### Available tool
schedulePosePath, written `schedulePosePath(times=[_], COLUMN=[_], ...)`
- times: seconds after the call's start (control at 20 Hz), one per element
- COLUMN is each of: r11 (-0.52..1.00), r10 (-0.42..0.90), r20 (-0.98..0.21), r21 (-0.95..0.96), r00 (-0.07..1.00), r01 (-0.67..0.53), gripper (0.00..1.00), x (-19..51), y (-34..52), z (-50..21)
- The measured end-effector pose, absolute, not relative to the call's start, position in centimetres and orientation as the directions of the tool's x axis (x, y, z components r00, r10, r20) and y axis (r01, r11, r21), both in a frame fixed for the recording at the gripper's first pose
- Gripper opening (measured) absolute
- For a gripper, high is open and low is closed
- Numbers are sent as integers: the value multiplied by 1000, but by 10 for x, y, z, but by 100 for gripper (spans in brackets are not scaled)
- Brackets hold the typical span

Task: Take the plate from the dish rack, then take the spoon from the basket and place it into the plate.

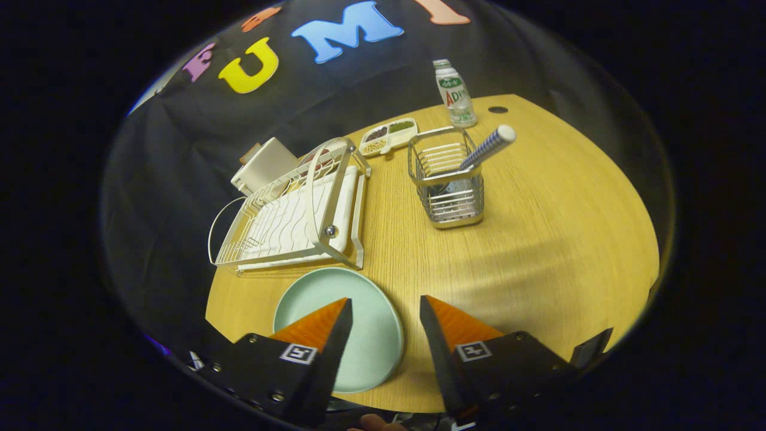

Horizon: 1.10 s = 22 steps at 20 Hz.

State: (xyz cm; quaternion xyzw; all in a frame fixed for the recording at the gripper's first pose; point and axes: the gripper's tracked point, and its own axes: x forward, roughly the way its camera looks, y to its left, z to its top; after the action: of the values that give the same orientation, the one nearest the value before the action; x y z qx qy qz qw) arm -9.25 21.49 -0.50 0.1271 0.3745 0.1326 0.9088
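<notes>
The plate is seen flat on the table, just before the dish rack, beneath the gripper, whose fingers are held apart, empty.

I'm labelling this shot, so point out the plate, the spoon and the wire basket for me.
plate (365,299): gripper view, bare middle of its top face.
spoon (488,148): gripper view, striped handle sticking out of the basket.
wire basket (455,206): gripper view, near wall.

Round wooden table, black cloth wall behind, dim light perhaps
</notes>
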Motion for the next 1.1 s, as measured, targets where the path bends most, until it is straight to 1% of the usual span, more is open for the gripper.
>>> schedulePosePath(times=[0.05, 0.1, 0.2, 0.3, 0.35, 0.45, 0.65, 0.85, 1.05, 1.1], r11=[943, 952, 960, 967, 971, 976, 984, 993, 990, 990], r10=[318, 298, 273, 244, 226, 199, 155, 108, 132, 132], r20=[-622, -595, -515, -381, -321, -238, -123, 49, 116, 125], r21=[286, 243, 198, 167, 154, 137, 111, 41, 34, 39], r00=[715, 747, 812, 892, 920, 951, 980, 993, 984, 983], r01=[-170, -186, -197, -193, -185, -170, -142, -110, -136, -138], gripper=[93, 94, 94, 94, 94, 94, 94, 94, 93, 92], x=[-90, -88, -85, -79, -78, -78, -76, -71, -73, -67], y=[210, 205, 197, 185, 178, 164, 139, 119, 119, 118], z=[4, 15, 45, 87, 105, 132, 171, 197, 192, 185])
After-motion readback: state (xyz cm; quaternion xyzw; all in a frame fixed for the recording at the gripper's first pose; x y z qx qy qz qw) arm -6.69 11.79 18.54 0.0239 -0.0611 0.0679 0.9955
